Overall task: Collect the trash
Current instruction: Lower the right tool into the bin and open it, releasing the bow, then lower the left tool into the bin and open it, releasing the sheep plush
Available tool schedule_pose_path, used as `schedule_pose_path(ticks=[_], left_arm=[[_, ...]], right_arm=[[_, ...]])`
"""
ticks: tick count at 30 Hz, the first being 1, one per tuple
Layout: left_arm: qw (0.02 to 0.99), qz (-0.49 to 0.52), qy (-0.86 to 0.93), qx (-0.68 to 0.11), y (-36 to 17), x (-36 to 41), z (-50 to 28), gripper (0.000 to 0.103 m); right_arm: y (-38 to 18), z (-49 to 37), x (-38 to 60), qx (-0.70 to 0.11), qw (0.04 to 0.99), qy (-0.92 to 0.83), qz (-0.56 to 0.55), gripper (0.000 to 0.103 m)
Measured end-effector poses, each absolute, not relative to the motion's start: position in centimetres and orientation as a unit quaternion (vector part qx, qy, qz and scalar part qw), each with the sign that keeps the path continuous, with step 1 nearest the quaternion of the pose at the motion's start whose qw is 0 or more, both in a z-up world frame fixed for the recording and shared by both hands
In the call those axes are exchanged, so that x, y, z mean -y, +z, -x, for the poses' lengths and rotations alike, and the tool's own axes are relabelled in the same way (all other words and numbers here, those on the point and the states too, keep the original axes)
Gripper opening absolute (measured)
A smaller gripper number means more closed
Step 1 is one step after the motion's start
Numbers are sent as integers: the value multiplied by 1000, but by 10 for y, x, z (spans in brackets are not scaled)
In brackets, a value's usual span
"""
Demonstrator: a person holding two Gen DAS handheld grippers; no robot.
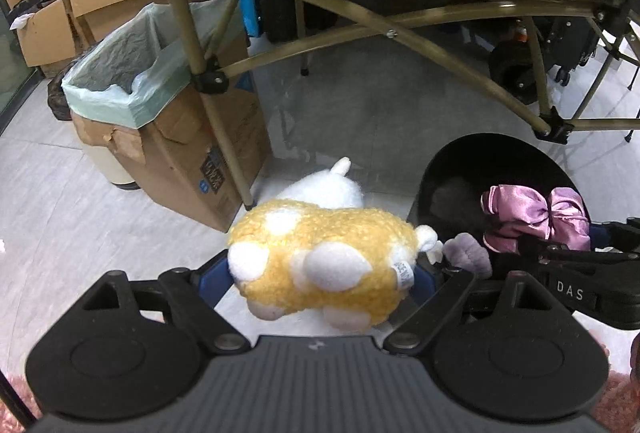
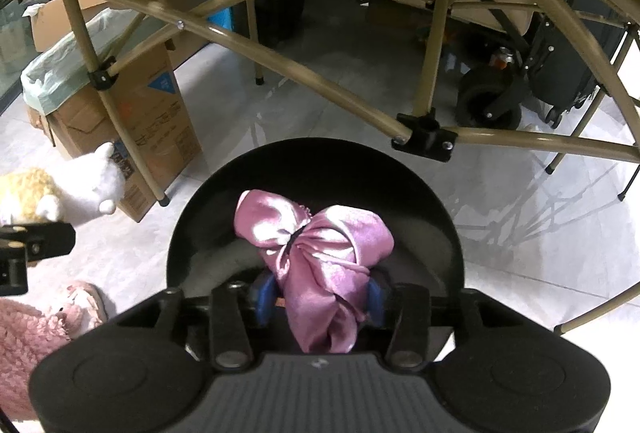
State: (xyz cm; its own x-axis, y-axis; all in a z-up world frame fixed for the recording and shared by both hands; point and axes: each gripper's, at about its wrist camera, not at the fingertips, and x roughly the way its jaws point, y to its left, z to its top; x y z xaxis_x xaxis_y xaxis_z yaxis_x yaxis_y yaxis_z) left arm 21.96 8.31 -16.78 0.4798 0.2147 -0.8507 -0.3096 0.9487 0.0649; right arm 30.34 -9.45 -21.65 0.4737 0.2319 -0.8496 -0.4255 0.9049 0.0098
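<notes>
Over the black bin, our right gripper has the satin bow loosely between half-open jaws. Our left gripper, beside the bin, clamps the yellow plush wide. Both are light, soft and squashy; the satin is slippery, so we would grip at its knot.

You have two hand-held grippers: the left hand-held gripper and the right hand-held gripper; one yellow-and-white plush toy; one white plush toy behind it; one pink satin bundle; one black round bin; one cardboard box lined with a green bag; one folding bench frame overhead; one pink fuzzy slipper at your left.
</notes>
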Motion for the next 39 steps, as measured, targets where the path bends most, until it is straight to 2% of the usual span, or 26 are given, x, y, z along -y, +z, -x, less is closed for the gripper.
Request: schedule_pose_path(ticks=[4,6,8,11,12,39], left_arm=[[857,47,157,-489,-169,-85,-218,87],[857,48,157,-489,-169,-85,-218,87],[858,46,158,-487,-169,-85,-219,87],[858,42,158,-486,-169,-83,-219,87],[858,42,158,-486,-169,-83,-219,87],[867,32,135,-479,-165,-68,-219,87]], right_arm=[[-216,-305,93,-475,854,186,105,63],[-215,-305,94,-474,855,184,105,81],[-215,-305,94,-473,856,181,108,93],[-213,-305,96,-472,857,173,113,96],[-214,-305,97,-474,857,170,114,103],[-201,-307,120,-465,867,138,115,103]])
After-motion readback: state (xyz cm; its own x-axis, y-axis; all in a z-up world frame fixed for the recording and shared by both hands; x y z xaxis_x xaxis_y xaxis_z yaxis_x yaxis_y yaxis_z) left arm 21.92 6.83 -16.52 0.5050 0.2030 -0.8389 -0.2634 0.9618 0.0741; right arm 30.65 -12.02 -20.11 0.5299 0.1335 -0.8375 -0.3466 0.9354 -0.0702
